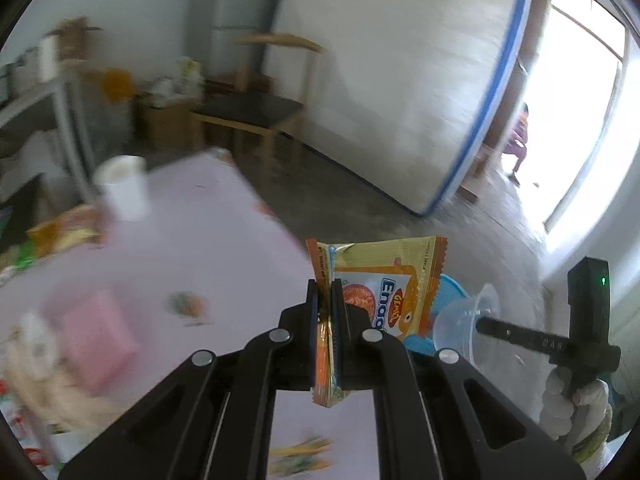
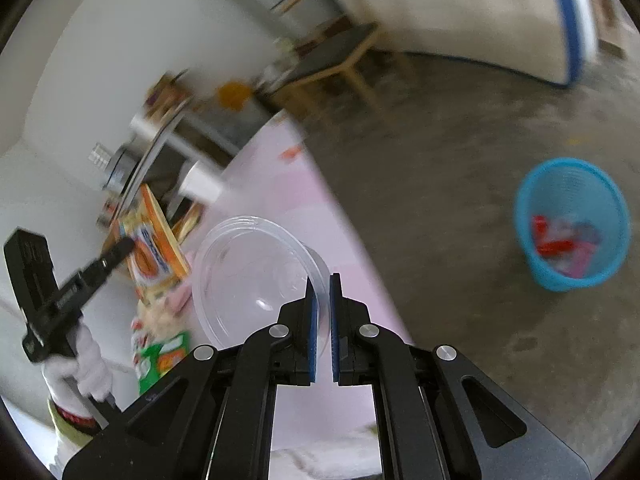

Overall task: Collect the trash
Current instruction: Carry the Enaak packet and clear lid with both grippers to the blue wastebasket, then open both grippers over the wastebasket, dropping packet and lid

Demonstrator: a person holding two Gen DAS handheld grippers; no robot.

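Your left gripper (image 1: pixel 325 288) has its fingers clamped on the orange snack wrapper (image 1: pixel 384 292), held past the pink tabletop (image 1: pixel 208 216) edge. Your right gripper (image 2: pixel 323 284) pinches the clear plastic cup (image 2: pixel 256 276); the blue basket (image 2: pixel 572 224) sits on the floor, well apart from the tabletop.

Black linkage arms, silver rivets, blue pads on left hand-held gripper (image 1: pixel 325 286); white glove (image 1: pixel 576 408); green indicator light.

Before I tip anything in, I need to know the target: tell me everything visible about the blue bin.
The blue bin is a round, tapered basket of what looks like latticed plastic, standing upright on the grey floor, apart from the pink table. It is open-topped and partly filled with red, pink and blue wrappers. Neither gripper touches it.
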